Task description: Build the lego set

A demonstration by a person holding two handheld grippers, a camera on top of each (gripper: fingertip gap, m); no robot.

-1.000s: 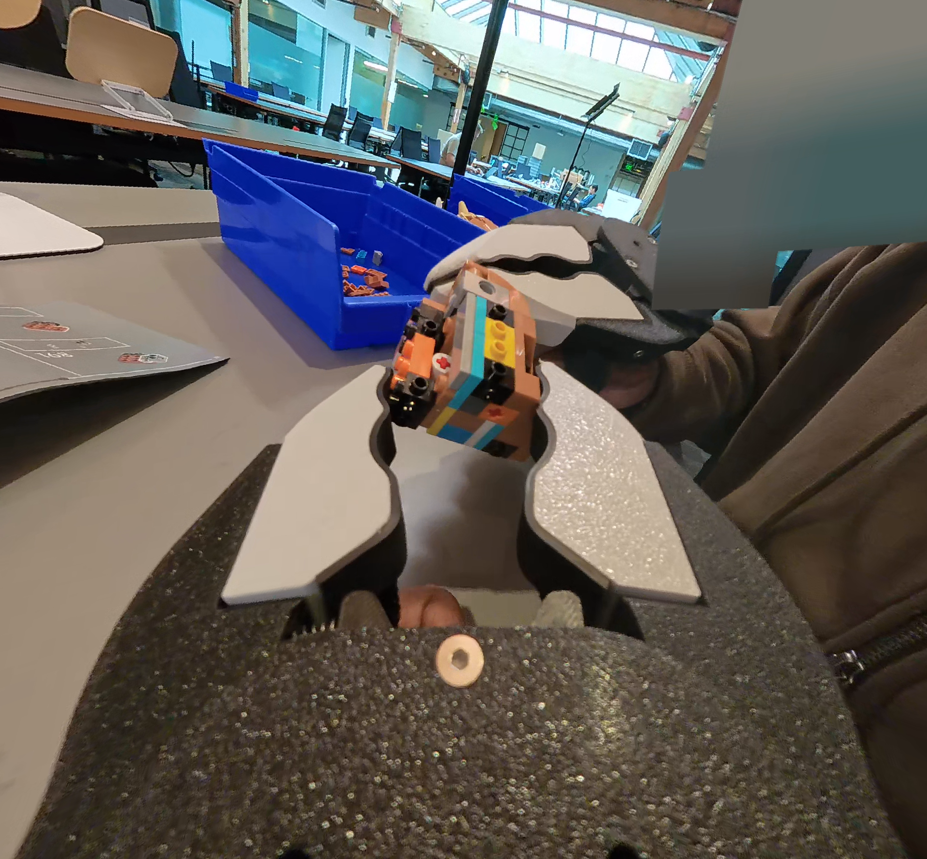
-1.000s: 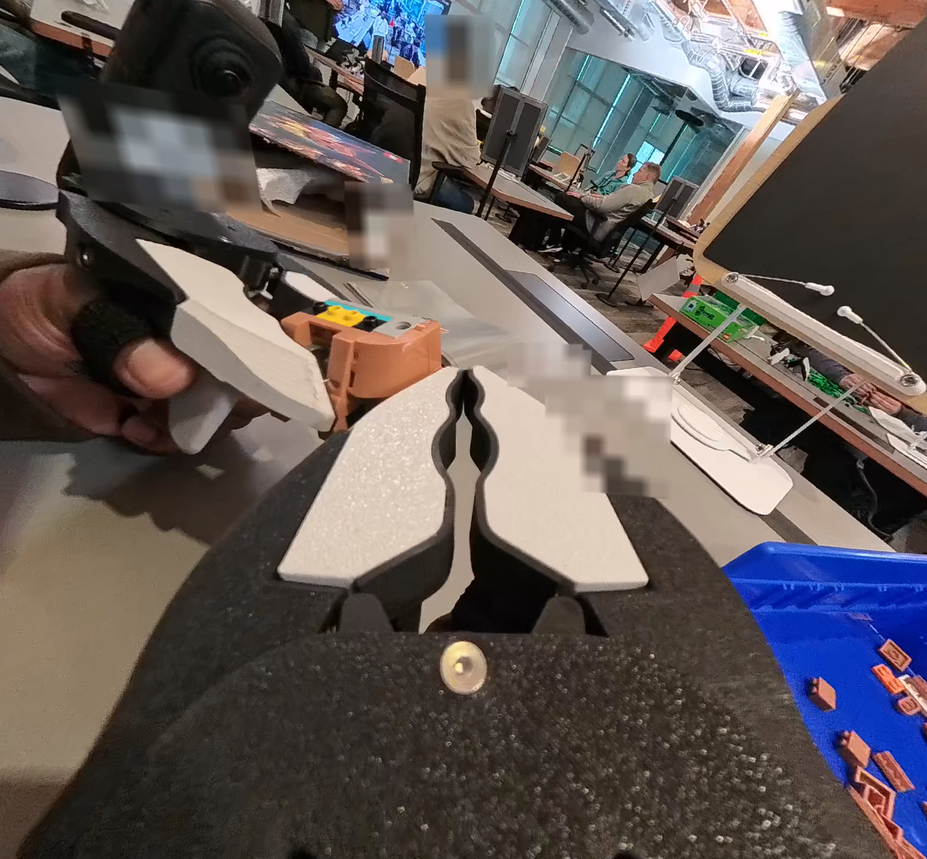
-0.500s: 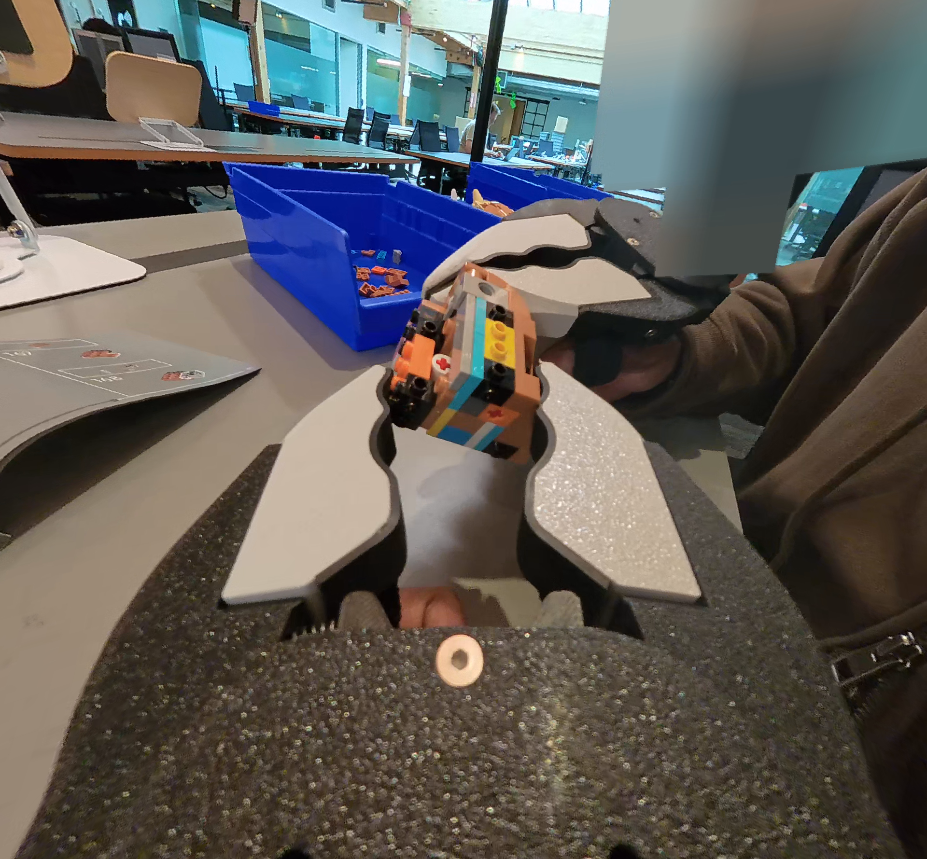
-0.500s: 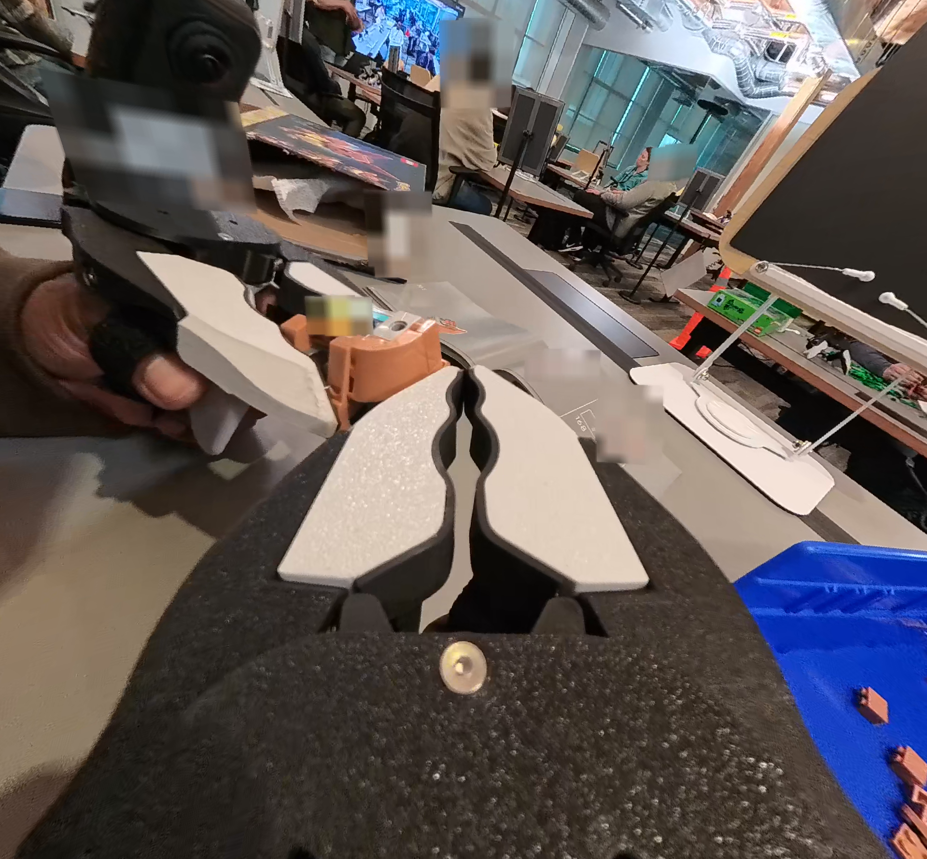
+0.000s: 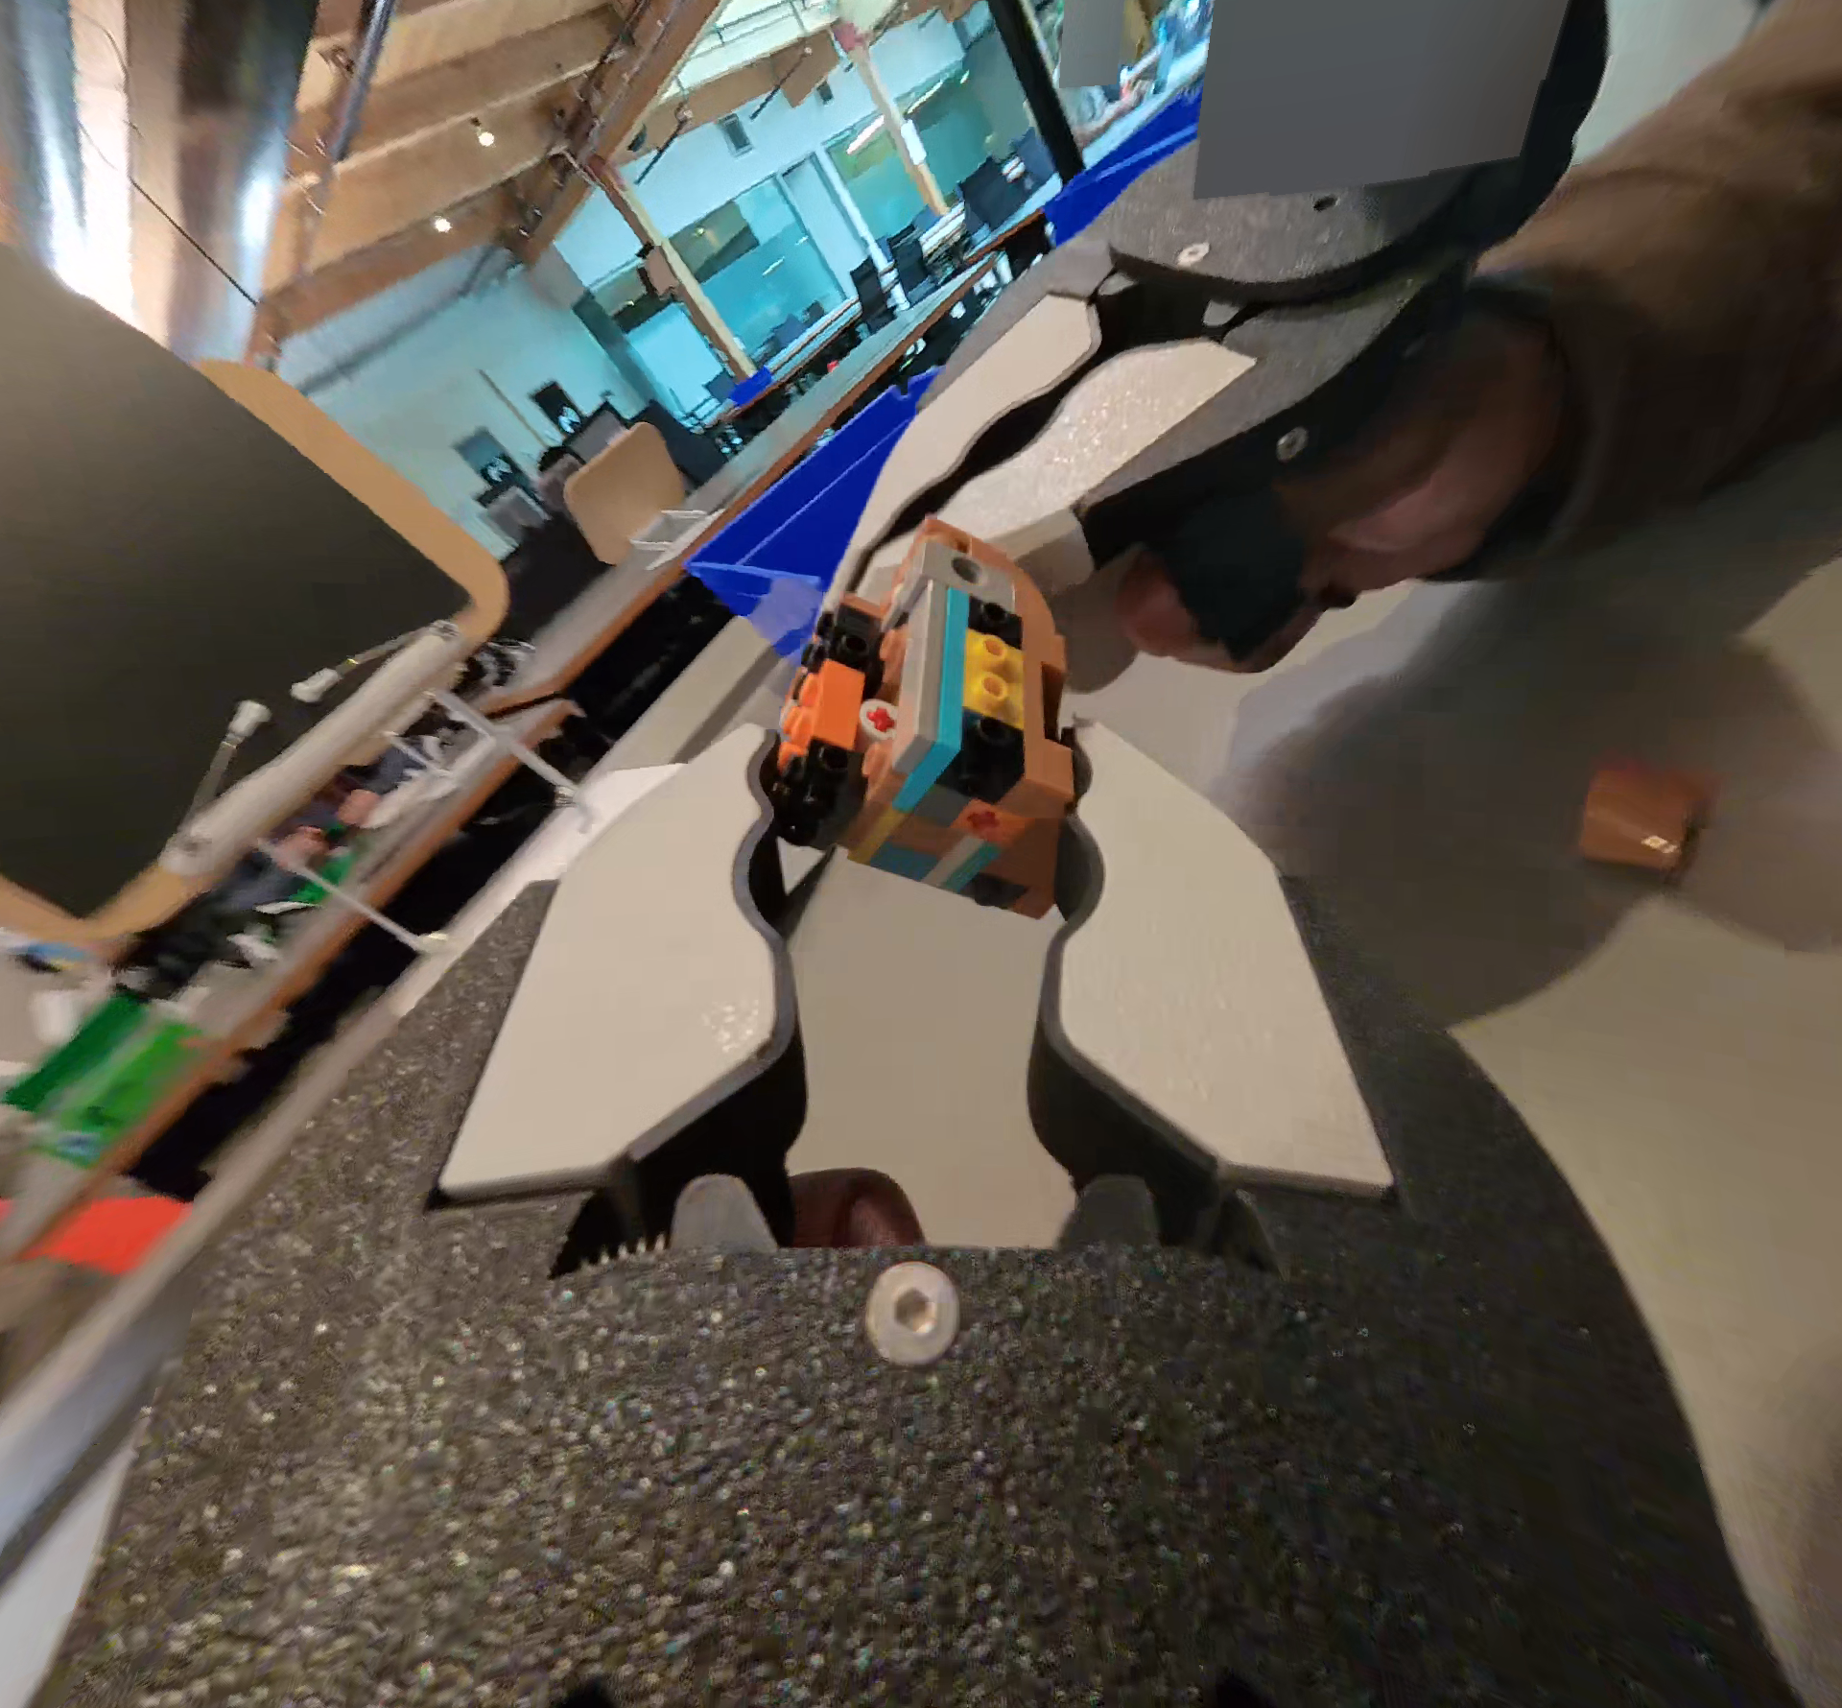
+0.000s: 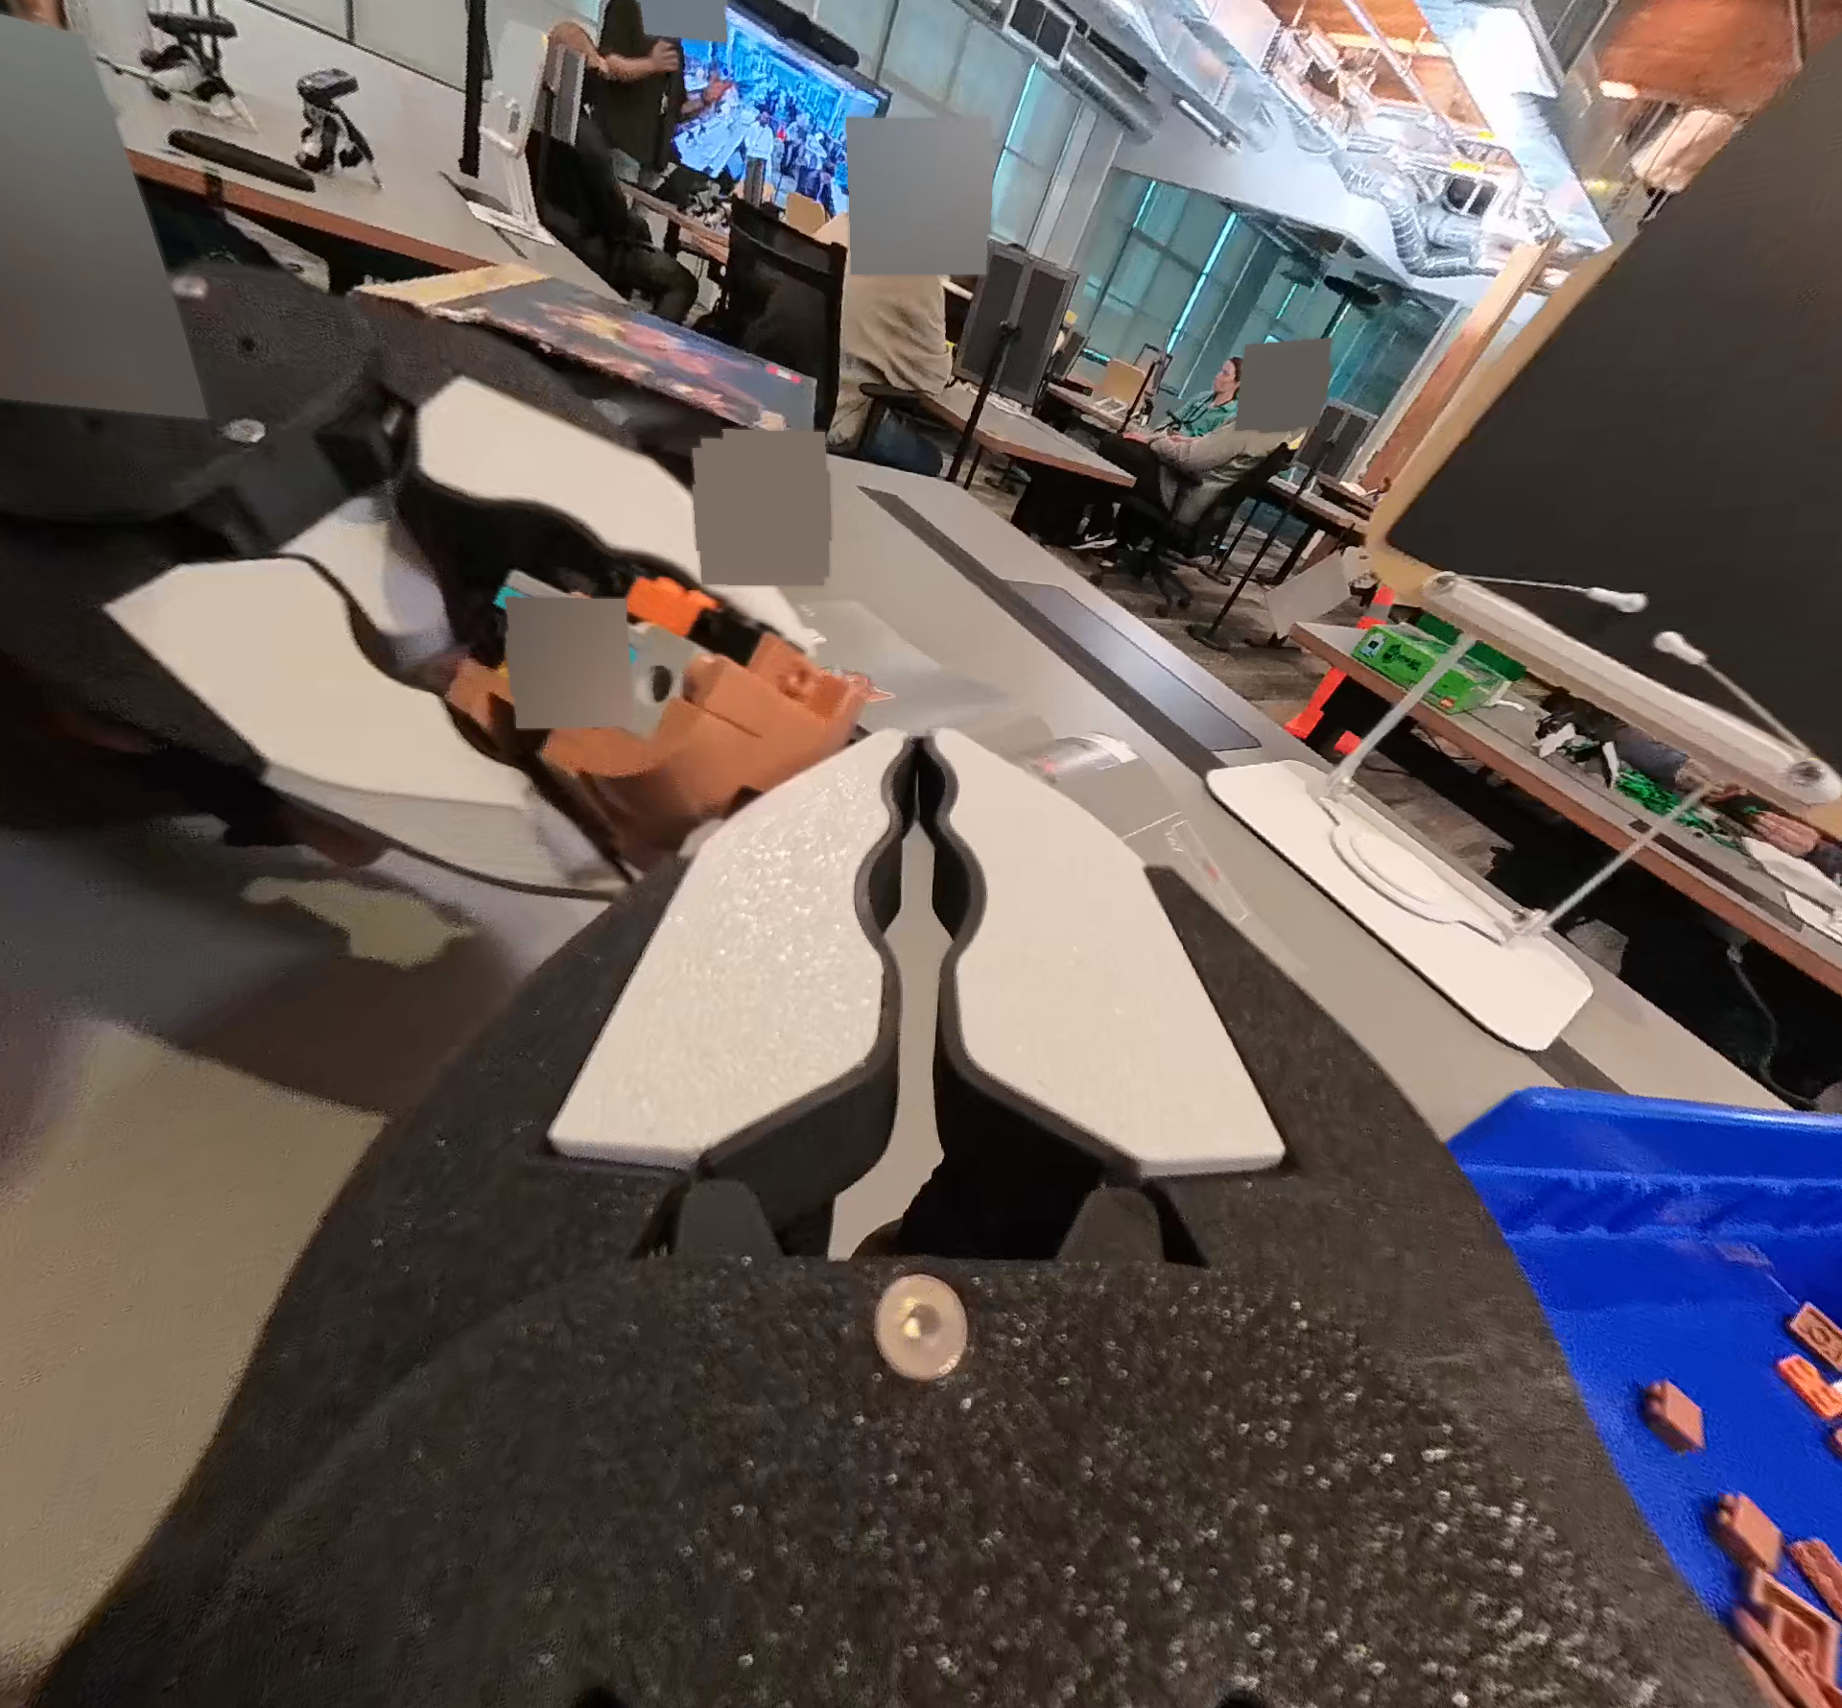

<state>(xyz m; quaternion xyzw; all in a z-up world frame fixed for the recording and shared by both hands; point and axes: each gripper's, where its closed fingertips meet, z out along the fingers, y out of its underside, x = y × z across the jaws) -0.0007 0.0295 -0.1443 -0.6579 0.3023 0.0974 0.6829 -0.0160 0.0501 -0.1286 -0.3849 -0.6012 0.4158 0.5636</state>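
The left gripper (image 5: 922, 763) fingers clamp the lego model (image 5: 932, 733); the right gripper (image 6: 919, 748) fingers are pressed together, empty.

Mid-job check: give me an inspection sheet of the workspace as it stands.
Surface: grey table, mostly bare.
Job's things: lego model held off the table; loose brown brick lying on it; blue bin with small brown pieces.
Clutter: white stand base.
Grippers: left gripper shut on the lego model; right gripper shut, nothing between its fingers, tips near the model.
Cables: nothing seen.
Surroundings: open office, desks, seated people.
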